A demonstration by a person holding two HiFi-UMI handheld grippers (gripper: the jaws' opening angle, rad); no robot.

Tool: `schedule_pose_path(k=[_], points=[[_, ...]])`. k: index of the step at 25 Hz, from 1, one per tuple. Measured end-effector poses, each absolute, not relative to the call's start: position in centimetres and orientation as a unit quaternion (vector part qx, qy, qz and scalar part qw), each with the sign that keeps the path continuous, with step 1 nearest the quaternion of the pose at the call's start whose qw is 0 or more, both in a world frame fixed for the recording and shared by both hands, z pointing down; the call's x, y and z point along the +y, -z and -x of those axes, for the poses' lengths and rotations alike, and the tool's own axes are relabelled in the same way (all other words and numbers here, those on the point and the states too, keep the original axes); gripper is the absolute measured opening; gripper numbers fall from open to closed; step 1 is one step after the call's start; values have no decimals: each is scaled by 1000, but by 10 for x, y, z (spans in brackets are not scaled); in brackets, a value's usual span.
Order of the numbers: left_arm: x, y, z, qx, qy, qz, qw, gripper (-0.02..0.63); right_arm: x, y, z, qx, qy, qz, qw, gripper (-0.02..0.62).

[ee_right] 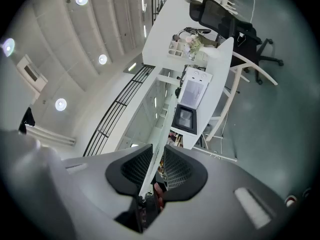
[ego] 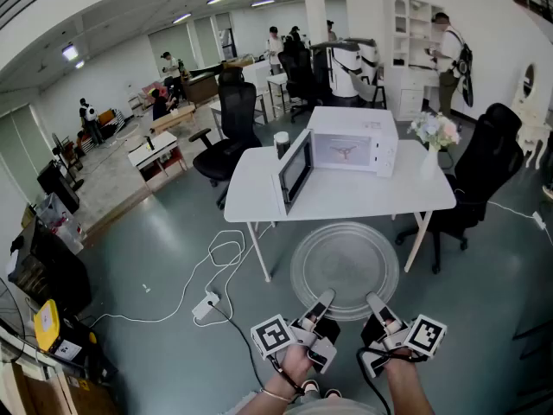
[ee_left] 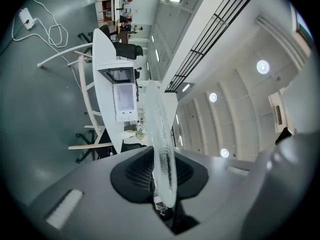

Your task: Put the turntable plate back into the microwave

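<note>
A: Where is the turntable plate (ego: 344, 271)?
B: Lower centre of the head view, held flat in the air, in front of the desk (ego: 257, 188) and apart from it.
A: And the grippers?
B: The left gripper (ego: 320, 306) is closed on the plate's near rim, with the glass edge pinched between its pads. The right gripper (ego: 377, 306) clamps the same rim just beside it, jaws narrow around the thin edge.
A: The microwave (ego: 354, 141)?
B: On the desk, upper centre, door swung open
</note>
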State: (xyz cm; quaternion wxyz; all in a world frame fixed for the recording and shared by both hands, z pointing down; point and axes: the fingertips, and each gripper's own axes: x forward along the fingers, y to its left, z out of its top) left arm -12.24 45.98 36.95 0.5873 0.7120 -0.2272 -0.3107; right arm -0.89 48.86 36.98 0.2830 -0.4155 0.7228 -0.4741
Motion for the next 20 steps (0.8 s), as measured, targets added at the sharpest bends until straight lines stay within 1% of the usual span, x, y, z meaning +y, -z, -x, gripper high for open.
schedule_pose_path(k=[20], points=[[418, -366, 152, -199, 309, -718, 591, 40, 452, -372, 40, 717, 470, 429, 286, 81]])
